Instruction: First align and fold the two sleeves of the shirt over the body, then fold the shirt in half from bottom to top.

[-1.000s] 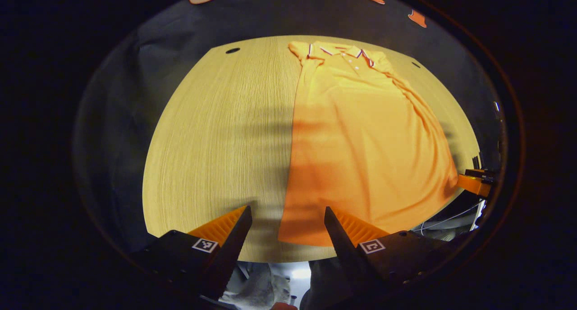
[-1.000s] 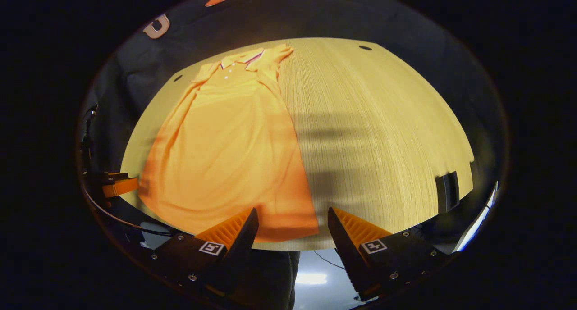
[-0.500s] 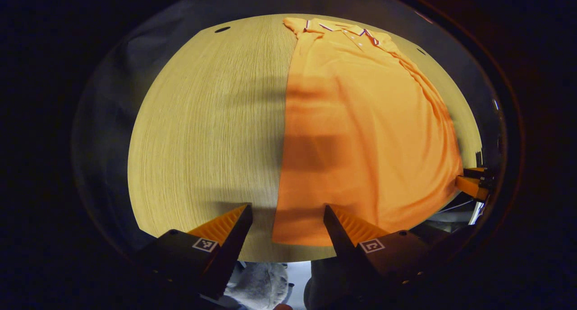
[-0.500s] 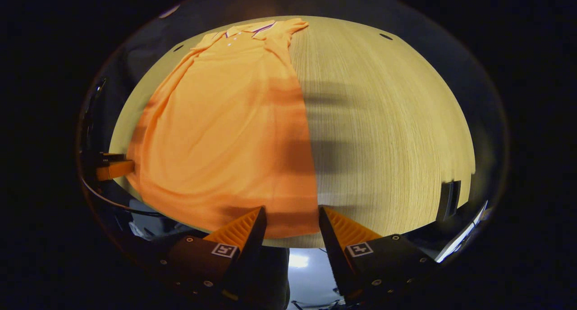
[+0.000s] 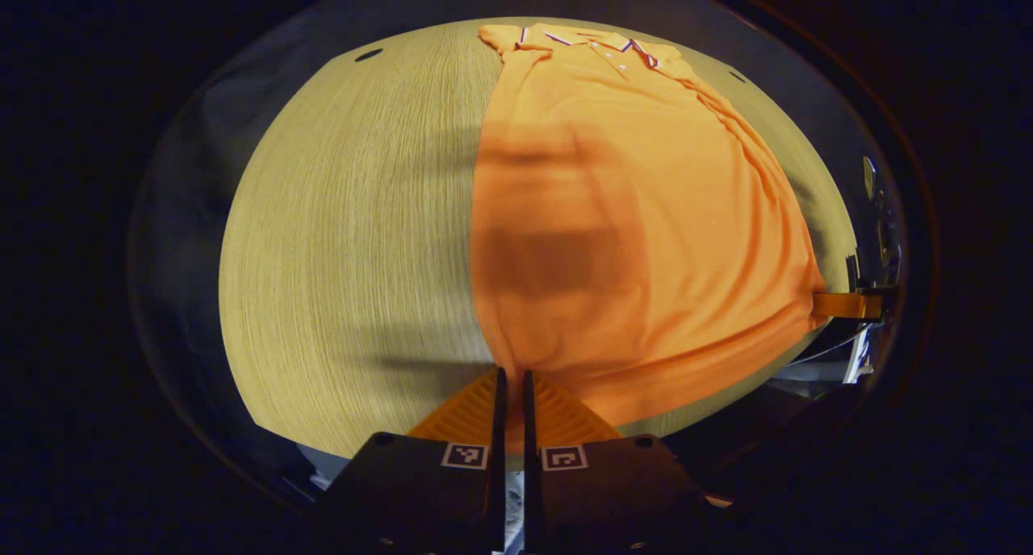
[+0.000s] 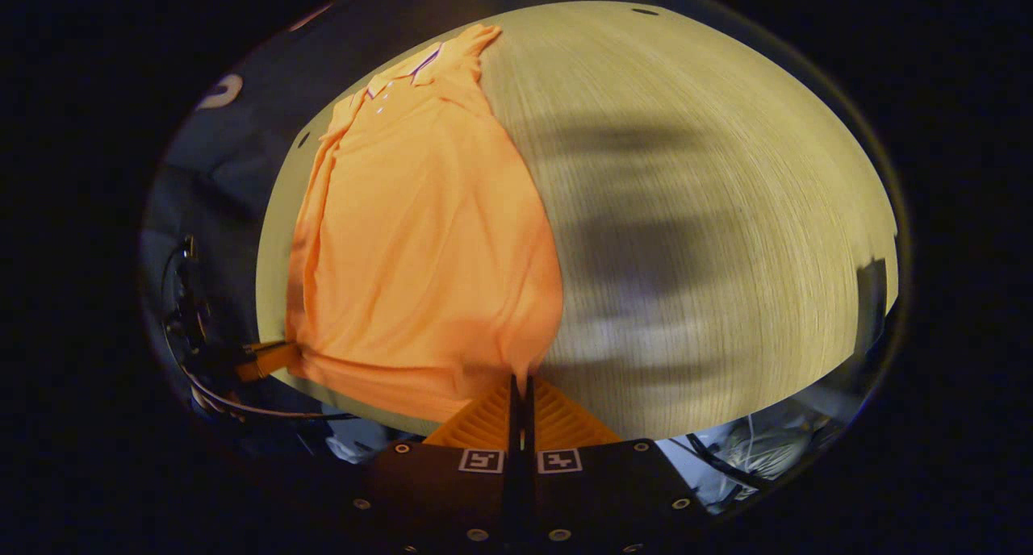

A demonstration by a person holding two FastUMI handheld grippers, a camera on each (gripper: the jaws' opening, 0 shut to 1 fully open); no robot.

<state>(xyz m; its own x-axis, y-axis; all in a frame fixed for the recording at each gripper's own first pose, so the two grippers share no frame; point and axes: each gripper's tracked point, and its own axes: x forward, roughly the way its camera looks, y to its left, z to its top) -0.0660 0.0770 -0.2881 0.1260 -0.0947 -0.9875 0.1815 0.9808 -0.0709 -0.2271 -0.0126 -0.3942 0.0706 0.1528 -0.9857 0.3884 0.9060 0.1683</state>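
Note:
An orange polo shirt lies flat on the wooden table, collar at the far end and sleeves tucked in along the body. My left gripper is shut on the near hem corner on its side, where the cloth bunches up between the fingers. In the right gripper view the shirt stretches away on the left, and my right gripper is shut on the other near hem corner. Each gripper also shows far off in the other's view: the right gripper and the left gripper, each at its hem corner.
The bare table spreads wide beside the shirt. Small round holes sit near its far edge. A dark upright object stands at the table's right edge. Cables hang below the near edge.
Both grippers moved forward and down to the near hem, and their open fingers closed on the two corners. The cloth now puckers at each grip.

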